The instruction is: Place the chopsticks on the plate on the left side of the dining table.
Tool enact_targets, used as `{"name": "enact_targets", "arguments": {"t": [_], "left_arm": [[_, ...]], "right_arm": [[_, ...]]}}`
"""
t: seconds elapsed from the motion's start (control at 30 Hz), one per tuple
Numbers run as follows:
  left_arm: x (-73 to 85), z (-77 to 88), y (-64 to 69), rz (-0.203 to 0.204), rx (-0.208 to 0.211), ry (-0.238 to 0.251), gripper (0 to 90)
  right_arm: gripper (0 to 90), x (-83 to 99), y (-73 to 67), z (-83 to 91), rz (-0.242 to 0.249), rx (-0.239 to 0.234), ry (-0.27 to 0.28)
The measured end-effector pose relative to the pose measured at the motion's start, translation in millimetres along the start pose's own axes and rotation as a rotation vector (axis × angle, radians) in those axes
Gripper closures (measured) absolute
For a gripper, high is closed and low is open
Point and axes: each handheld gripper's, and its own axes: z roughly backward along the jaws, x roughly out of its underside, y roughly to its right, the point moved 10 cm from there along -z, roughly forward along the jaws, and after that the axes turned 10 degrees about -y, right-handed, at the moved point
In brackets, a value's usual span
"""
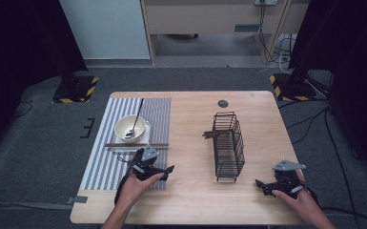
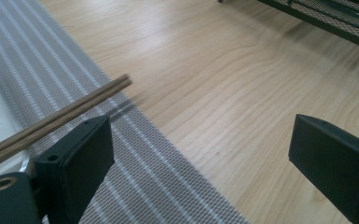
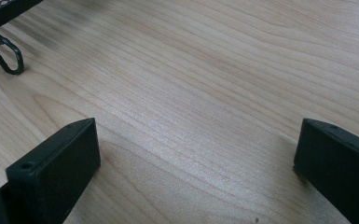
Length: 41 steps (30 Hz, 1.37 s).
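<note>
From above, the left gripper [image 1: 164,171] hovers wide open and empty just before the brown wooden chopsticks [image 1: 137,145] lying across the striped grey placemat [image 1: 106,167], seemingly to grasp them; its own view shows chopstick tips beside its jaw; the right gripper [image 3: 193,163] gapes empty over bare wood.

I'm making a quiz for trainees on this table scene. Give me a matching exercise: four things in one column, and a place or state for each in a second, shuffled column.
Things:
1. bowl
2. wire basket
3. chopsticks
4. left tongs

Places or states:
A. open, holding nothing
B. on the bare wood at the table's middle
C. lying flat just in front of the bowl
D. on the striped mat, with a spoon in it

Pairs: 1-D, 2-B, 3-C, 4-A
</note>
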Motion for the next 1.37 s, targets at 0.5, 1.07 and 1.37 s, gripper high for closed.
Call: {"name": "enact_targets", "arguments": {"t": [0.5, 1.07, 1.37], "left_arm": [[-16.0, -22.3, 34.7, -0.05, 0.013, -0.02, 5.7], [-15.5, -73.6, 61.1, -0.08, 0.018, -0.132, 4.3], [-14.0, -75.0, 58.8, -0.041, 0.009, -0.141, 0.0]], "right_arm": [[0.2, 0.0, 0.0, 0.0, 0.0, 0.0, 0.0], [0.2, 0.0, 0.1, 0.0, 0.001, 0.0, 0.0], [0.2, 0.1, -0.1, 0.0, -0.001, 0.0, 0.0]]}}
